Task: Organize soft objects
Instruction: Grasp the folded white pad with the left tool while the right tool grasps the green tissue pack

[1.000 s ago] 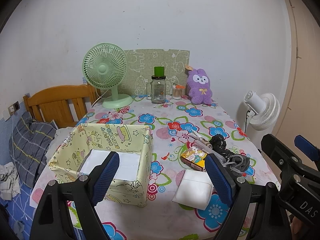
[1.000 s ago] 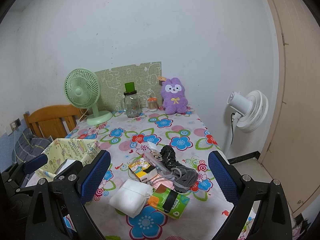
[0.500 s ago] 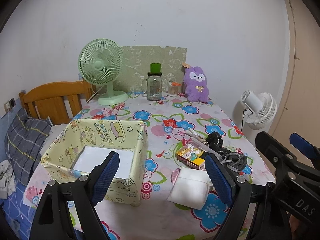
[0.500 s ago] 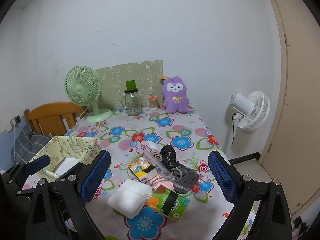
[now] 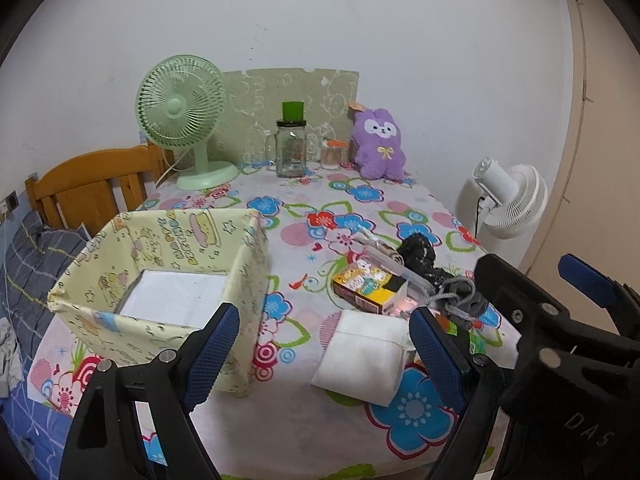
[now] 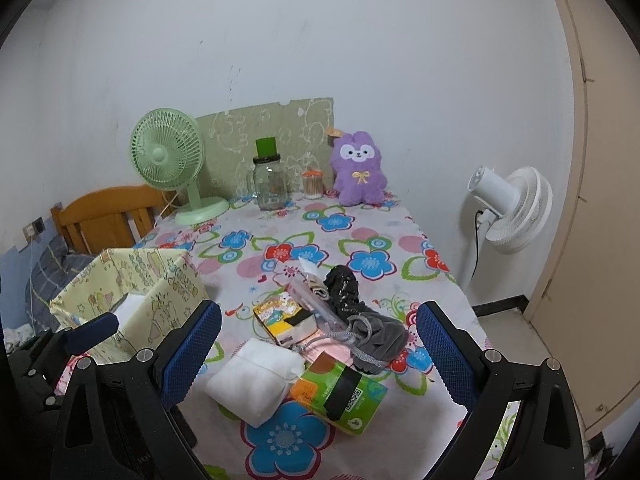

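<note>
Yellow bin (image 5: 172, 276) nearer left claw (image 5: 324, 354) than before

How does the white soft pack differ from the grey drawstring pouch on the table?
The white soft pack is plain, flat and pillow-shaped; the grey drawstring pouch is dark, crumpled and trails a cord. The white soft pack lies at the pile's near left edge; the grey drawstring pouch lies to the right. Both rest on the floral tablecloth, ungrasped.
</note>
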`<state>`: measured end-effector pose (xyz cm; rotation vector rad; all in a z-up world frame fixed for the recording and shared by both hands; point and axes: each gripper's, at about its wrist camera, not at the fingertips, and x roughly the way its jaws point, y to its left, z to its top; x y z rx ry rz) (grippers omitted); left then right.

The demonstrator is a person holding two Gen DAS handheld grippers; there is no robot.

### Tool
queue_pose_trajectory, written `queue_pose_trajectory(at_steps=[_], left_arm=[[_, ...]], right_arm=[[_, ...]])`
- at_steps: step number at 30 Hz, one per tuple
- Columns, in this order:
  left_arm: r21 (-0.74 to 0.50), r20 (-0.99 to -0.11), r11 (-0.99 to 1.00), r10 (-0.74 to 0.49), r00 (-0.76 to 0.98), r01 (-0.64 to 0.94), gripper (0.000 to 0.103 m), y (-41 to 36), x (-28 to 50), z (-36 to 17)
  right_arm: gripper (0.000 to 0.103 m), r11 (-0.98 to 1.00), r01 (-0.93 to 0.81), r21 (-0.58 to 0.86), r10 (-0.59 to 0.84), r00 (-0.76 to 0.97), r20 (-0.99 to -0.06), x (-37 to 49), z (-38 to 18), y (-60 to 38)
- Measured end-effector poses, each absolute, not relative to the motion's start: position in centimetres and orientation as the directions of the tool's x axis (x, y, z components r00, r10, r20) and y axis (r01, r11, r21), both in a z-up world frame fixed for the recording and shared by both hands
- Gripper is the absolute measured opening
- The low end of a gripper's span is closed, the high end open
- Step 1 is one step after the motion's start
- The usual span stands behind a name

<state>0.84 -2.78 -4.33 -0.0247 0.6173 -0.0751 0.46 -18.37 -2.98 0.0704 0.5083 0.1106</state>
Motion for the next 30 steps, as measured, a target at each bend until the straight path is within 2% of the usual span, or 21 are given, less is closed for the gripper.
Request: queue_pose_trajectory(at_steps=[11, 30], left_arm=[[-0.049, -0.617, 0.993, -0.114, 0.779, 0.106, 0.086, -4.5, 1.4, -7.4], [-0.027, -0.710, 0.995, -0.084, 0.699, 0.092, 0.082, -5.6, 3.9, -11.8]], right_arm=[[0.099, 0.991, -0.095, 0.096, 0.131, 0.834, -0.536, 1.3, -6.2, -18.5], [0.097, 0.992, -0.049, 0.118, 0.115, 0.741, -0.662, 4.6, -11.4, -19.0]])
